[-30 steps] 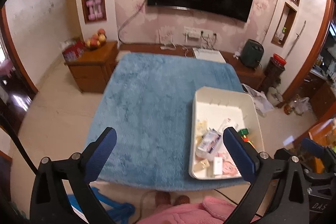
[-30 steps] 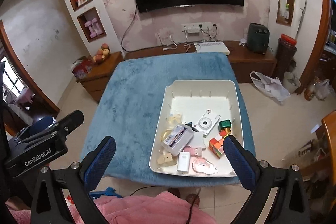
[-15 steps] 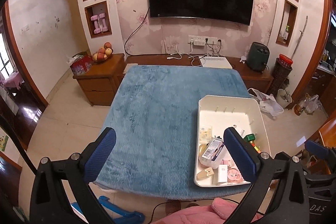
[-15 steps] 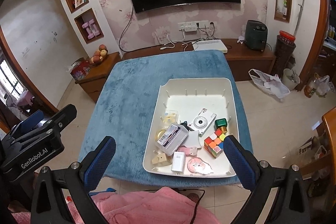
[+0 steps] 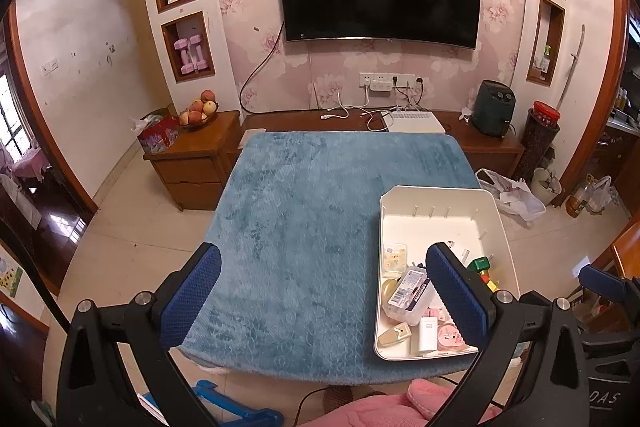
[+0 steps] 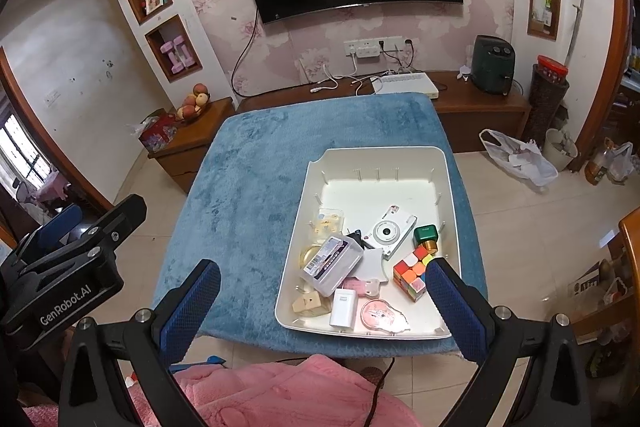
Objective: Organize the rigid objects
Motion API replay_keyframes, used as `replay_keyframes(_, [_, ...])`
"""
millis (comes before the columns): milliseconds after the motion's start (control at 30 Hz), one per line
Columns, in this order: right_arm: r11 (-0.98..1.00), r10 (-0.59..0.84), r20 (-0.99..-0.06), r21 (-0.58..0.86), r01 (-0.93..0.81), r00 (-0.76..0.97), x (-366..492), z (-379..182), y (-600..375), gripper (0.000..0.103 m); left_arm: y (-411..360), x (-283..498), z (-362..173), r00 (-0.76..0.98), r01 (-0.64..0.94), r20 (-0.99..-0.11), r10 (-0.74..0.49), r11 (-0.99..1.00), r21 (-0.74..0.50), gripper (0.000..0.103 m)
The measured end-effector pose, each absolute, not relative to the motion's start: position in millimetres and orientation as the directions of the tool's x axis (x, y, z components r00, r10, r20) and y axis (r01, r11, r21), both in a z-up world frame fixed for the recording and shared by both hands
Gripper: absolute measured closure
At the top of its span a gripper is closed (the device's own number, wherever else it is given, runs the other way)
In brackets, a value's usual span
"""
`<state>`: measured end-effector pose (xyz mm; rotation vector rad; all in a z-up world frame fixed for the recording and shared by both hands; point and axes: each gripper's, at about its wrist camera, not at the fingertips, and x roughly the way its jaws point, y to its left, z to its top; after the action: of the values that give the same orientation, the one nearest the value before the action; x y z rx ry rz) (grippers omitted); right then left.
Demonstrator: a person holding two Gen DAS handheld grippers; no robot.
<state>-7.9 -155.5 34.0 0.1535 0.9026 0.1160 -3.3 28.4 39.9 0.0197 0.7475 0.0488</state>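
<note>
A white tray [image 6: 448, 195] on a blue plush cloth [image 6: 248, 187] holds a multicoloured cube [image 6: 410, 273] and white camera [image 6: 390, 233].

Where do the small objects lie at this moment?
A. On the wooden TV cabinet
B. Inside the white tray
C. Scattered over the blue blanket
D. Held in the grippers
B: the camera, puzzle cube and clear plastic box all lie inside the white tray, while the blue blanket beside it is bare.
</note>
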Motion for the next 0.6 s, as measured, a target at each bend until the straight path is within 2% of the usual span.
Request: replay_keyframes(600, [0.981,0.167,-0.808,0.196,-0.009,0.566,-8.3,26.1,-156.0,0.000,36.2,-4.3,32.1,0.696,0.009,-0.717,0.024,0.999,0.042,0.001])
